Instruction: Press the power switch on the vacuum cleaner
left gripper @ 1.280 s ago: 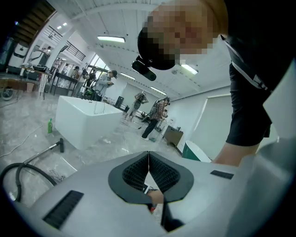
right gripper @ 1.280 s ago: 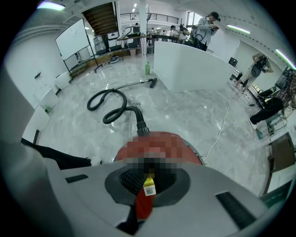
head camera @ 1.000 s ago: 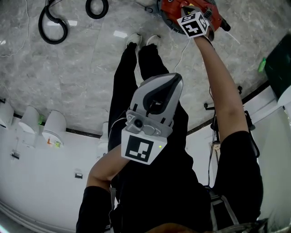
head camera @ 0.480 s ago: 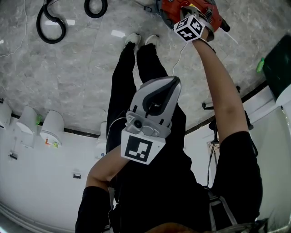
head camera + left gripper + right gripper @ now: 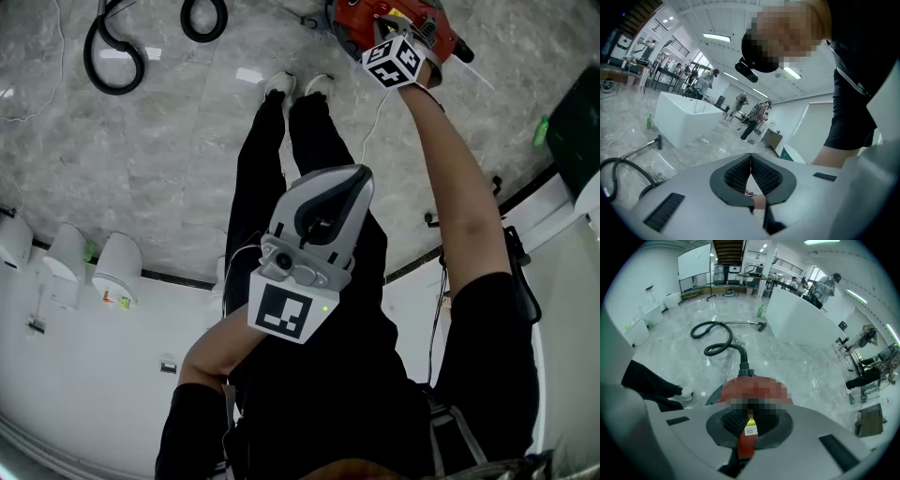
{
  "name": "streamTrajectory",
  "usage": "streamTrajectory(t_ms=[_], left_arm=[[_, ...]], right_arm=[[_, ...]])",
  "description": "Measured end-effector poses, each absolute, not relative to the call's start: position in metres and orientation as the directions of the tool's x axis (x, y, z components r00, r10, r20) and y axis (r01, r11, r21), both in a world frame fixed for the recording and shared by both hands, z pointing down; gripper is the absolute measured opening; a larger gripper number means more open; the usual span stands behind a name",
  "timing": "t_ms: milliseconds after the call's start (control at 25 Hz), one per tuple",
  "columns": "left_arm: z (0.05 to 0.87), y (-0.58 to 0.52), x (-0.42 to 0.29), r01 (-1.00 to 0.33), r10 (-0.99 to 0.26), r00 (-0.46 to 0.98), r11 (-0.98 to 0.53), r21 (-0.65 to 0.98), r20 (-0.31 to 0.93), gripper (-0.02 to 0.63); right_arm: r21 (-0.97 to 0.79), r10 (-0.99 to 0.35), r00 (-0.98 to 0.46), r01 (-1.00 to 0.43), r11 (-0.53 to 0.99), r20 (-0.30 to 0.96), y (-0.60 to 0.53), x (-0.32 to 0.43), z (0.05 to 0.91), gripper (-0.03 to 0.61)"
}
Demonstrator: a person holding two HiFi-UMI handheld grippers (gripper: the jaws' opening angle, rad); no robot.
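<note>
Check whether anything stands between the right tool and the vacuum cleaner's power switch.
Nothing visible does. The right tool is at the top of the red vacuum cleaner, with only its red body ahead. The switch itself cannot be made out.

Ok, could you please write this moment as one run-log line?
right tool: shut, tip at top of red vacuum cleaner | left tool: shut, empty, held near body | press: unconfirmed

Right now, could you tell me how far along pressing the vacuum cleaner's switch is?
Done: the approach; the right hand-held gripper, jaws together, sits over the round red vacuum cleaner. In hand: the press; contact is hidden. Left: withdrawing. The left hand-held gripper, shut, is idle.
</note>
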State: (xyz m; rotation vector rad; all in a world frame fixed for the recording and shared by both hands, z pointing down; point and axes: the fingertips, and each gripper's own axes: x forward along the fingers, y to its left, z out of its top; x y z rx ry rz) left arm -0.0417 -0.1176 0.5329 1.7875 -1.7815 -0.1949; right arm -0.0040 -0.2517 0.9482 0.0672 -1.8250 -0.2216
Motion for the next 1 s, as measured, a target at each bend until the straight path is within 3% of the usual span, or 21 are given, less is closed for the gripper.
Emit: streamTrajectory(t_ms=[280,600,1000], left_arm=[[0.511,-0.109,-0.034,-0.873,-0.949,0.140,0.016,0.487,0.281,0.018],[0.489,-0.093,-0.041,-0.892,-0.940,0.163,-0.011,0.452,0.299,0.018],[0.420,-0.103,-0.022,-0.901,-0.947,0.245,-0.143,0.410,0.208,0.018]], right_arm=[[0.198,-0.251,-0.394,-0.170,0.965,0.884,-0.266,-0.015,0.876,0.020],[0.103,-0.267,-0.487,-0.336,0.936,0.832,-0.259,-0.012,0.802,0.018],[0.011,-0.369,-0.607,-0.510,0.860,0.704,-0.233,0.013,0.646,0.019]])
